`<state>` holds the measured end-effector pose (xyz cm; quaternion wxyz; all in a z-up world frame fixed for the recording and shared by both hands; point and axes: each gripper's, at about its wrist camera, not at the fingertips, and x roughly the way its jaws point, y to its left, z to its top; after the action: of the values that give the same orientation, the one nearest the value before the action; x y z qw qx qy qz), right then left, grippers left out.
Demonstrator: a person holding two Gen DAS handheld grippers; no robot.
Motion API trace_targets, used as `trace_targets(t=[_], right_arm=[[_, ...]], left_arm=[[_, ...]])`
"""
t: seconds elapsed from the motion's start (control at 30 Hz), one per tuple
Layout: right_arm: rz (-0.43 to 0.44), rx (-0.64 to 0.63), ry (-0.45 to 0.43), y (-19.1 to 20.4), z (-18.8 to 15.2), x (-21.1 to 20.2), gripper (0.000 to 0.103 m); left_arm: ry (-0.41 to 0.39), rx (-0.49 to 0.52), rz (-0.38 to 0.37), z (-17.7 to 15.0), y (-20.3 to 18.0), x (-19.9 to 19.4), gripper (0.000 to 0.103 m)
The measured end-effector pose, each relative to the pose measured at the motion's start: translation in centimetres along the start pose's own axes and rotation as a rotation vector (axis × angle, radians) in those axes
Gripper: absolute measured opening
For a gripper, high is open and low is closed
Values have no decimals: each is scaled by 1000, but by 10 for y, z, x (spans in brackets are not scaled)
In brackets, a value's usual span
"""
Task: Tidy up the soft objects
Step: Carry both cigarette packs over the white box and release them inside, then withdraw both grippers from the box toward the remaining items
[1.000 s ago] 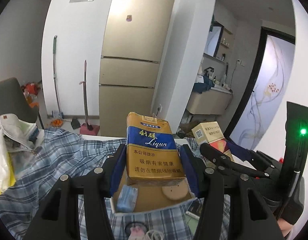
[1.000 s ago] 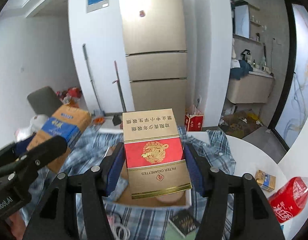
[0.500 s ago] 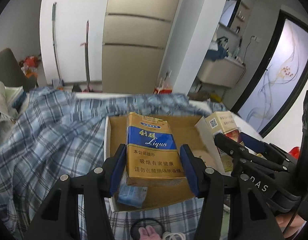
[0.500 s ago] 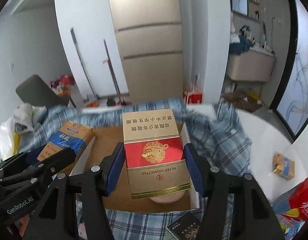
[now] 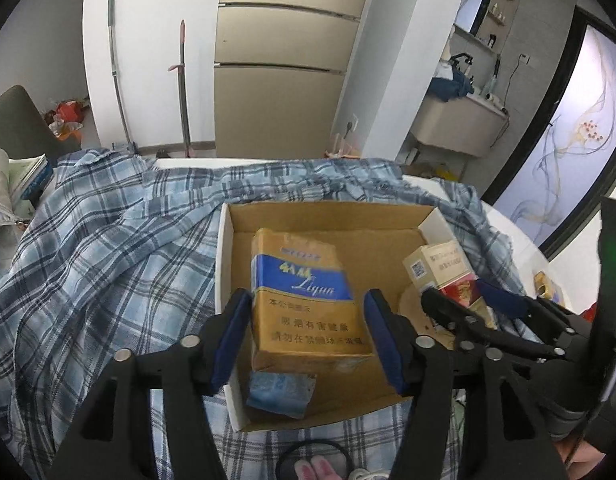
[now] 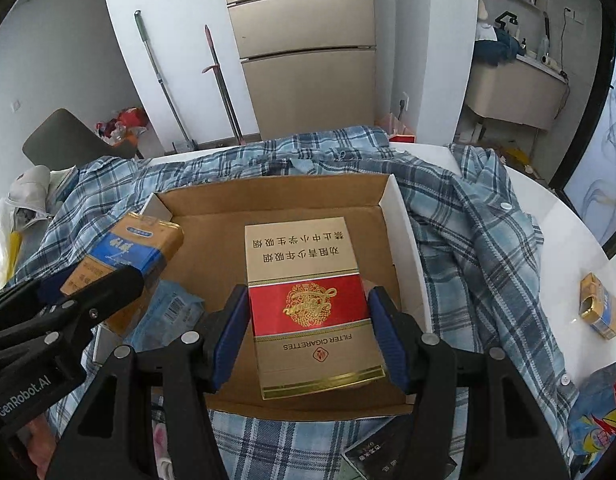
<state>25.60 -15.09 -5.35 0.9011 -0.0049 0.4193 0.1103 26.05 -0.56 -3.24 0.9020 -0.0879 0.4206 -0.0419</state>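
Observation:
A shallow cardboard box (image 5: 224, 264) (image 6: 404, 240) lies on a blue plaid shirt (image 5: 108, 248) (image 6: 476, 232). My left gripper (image 5: 308, 332) holds a blue-and-gold Liqun cigarette carton (image 5: 304, 296) just above the box's left half; the carton looks blurred and tilted, with a small gap at each pad. It also shows in the right wrist view (image 6: 128, 256). My right gripper (image 6: 308, 332) is shut on a red-and-gold cigarette carton (image 6: 308, 296) low over the box's right half; it shows in the left wrist view (image 5: 444, 272). A blue soft packet (image 5: 280, 396) (image 6: 168, 312) lies in the box.
A round wooden disc (image 5: 416, 308) lies in the box. A small cigarette pack (image 6: 598, 306) sits on the white table (image 6: 564, 240) at right. A dark booklet (image 6: 388, 460) and a colourful bag (image 6: 596, 420) lie near the front. A cable (image 5: 292, 456) lies by the box's front edge.
Both grippers have tilted down and lowered their cartons into the box. The left jaws have widened a little and the Liqun carton is slipping and tilting between them.

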Motion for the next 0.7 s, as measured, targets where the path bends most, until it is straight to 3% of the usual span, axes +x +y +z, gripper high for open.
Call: trace_targets(t=[0.17,0.7], right_arm=[[4,-16,-10,4,1,-1,71],[-3,14,-70,-4,9,-21,71]], left_arm=[[-46,-11,29,1,0,-9,84],[-148,-6,40,7,-4,-50,84]])
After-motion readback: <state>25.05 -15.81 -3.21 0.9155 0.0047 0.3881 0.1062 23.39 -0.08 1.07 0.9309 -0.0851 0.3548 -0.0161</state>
